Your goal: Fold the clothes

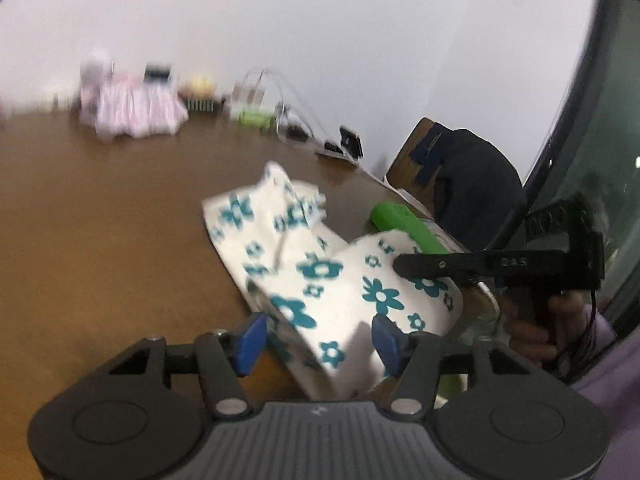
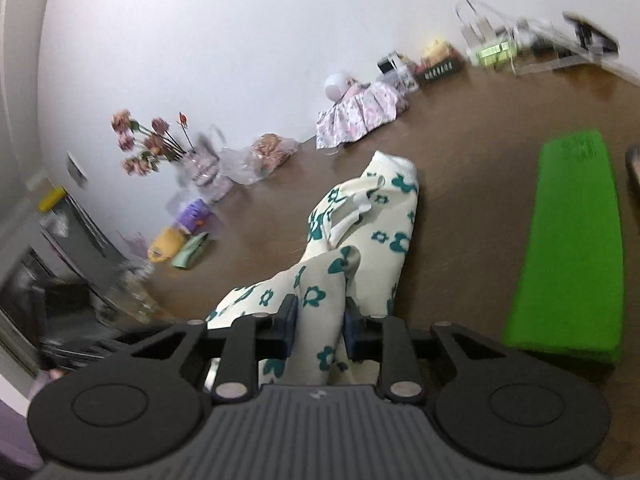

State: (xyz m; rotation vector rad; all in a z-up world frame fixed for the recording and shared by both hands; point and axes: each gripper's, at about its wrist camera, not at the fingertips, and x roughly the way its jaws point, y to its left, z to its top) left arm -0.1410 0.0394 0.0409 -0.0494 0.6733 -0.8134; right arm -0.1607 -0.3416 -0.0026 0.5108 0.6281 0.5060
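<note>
A cream garment with teal flowers (image 1: 332, 272) lies crumpled on the brown table (image 1: 100, 220). My left gripper (image 1: 319, 338) is open over its near end. The blue pads (image 1: 252, 338) stand wide apart, with a fold of the cloth loose between them. In the right wrist view the same garment (image 2: 376, 216) stretches away across the table (image 2: 472, 152). There my right gripper (image 2: 320, 320) is shut on a bunched strip of it. The left wrist view shows the right gripper (image 1: 404, 266) coming in from the right, held by a hand (image 1: 532, 332), its tip on the cloth.
A flat bright green thing (image 2: 572, 248) lies right of the garment, also visible as the green thing (image 1: 404, 224). A pink floral garment (image 2: 360, 114) and clutter line the wall. A vase of flowers (image 2: 152, 140) stands far left. A chair with a dark jacket (image 1: 468, 172) stands past the table's edge.
</note>
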